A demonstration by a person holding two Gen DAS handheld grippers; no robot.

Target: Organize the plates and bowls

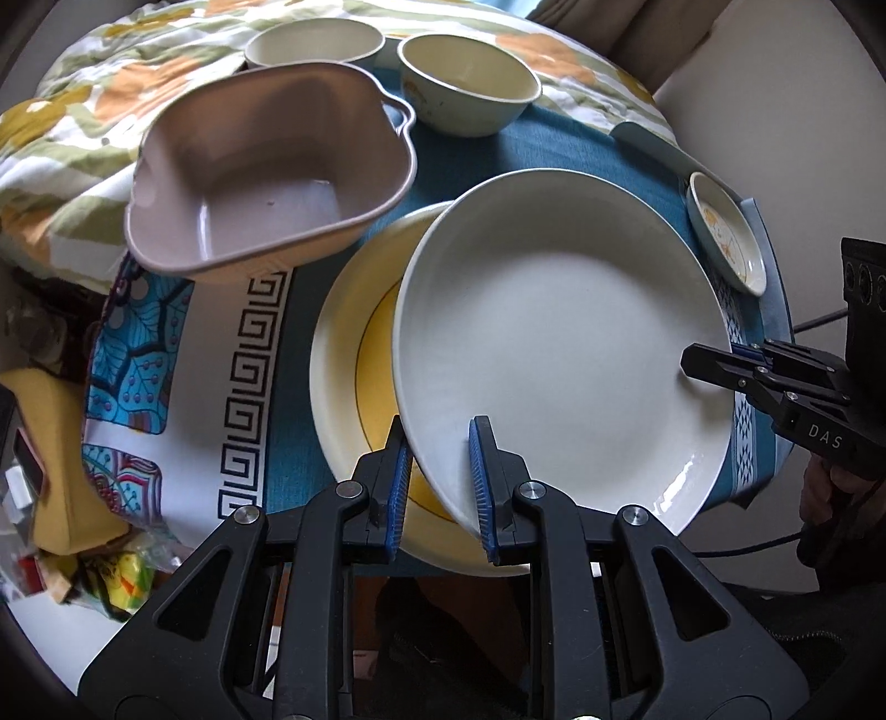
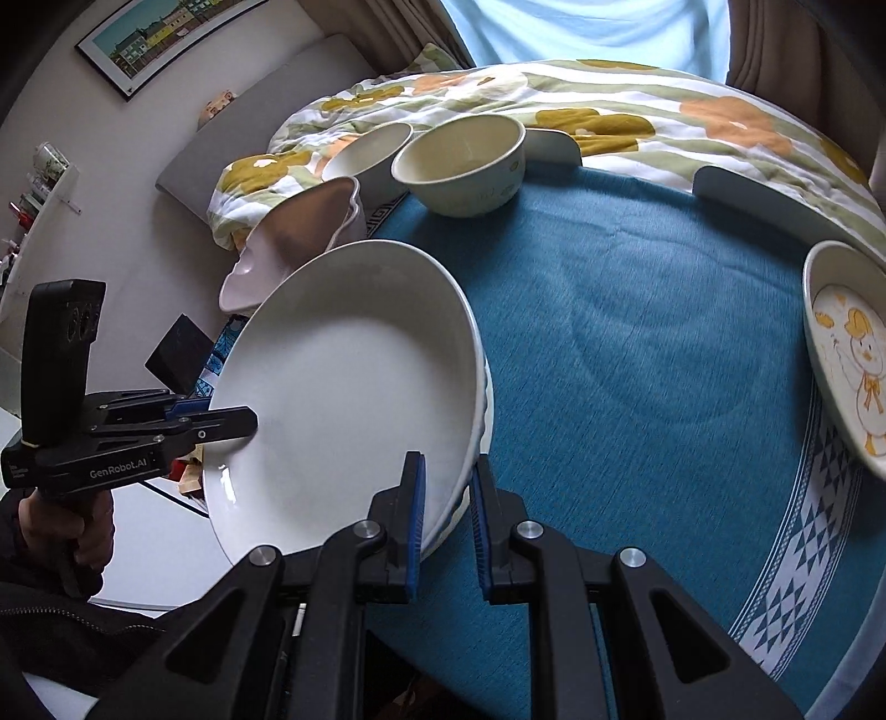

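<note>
A large white plate (image 1: 559, 354) is held tilted above a yellow-rimmed plate (image 1: 360, 382) on the blue tablecloth. My left gripper (image 1: 443, 476) is shut on the white plate's near rim. My right gripper (image 2: 448, 498) is shut on the plate's opposite rim (image 2: 343, 399); it also shows in the left wrist view (image 1: 720, 365). A pink square bowl (image 1: 271, 171) sits to the left behind the plates. Two cream round bowls (image 1: 470, 83) (image 1: 315, 47) stand at the back. A small duck-print dish (image 2: 847, 354) lies at the right.
A flowered quilt (image 2: 609, 105) lies behind the table. The blue cloth (image 2: 637, 332) has a white patterned border near the table edge. Clutter and a yellow bag (image 1: 50, 443) sit off the table's left side.
</note>
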